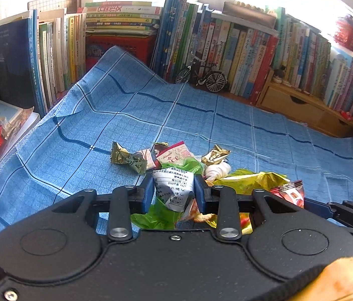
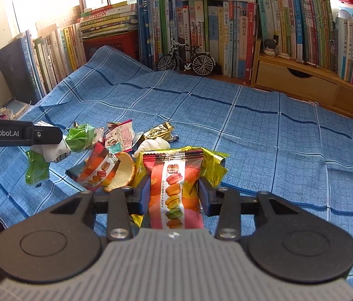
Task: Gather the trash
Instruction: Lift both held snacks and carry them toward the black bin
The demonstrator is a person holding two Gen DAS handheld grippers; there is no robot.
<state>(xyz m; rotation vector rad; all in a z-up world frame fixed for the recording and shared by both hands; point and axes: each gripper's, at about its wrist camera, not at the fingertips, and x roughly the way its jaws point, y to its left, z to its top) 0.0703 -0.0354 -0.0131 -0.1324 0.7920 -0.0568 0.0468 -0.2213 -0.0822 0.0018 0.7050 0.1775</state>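
Left wrist view: left gripper [image 1: 174, 188] is clamped on a green-and-white wrapper [image 1: 172, 190]; more trash [image 1: 166, 158] lies at 12 o'clock on the blue cloth [image 1: 226, 125].
Right wrist view: right gripper [image 2: 174, 193] is pinching a macaron packet [image 2: 174, 188]; the biscuit [image 2: 122, 171] sits at 10 o'clock.
Advice: keep both grips firm and lift clear of the heap.

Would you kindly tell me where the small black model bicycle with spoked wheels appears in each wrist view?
Left wrist view: the model bicycle stands upper centre, against the row of books.
Right wrist view: the model bicycle stands upper centre, slightly left.
Shared landmark: the wooden drawer unit to its right.
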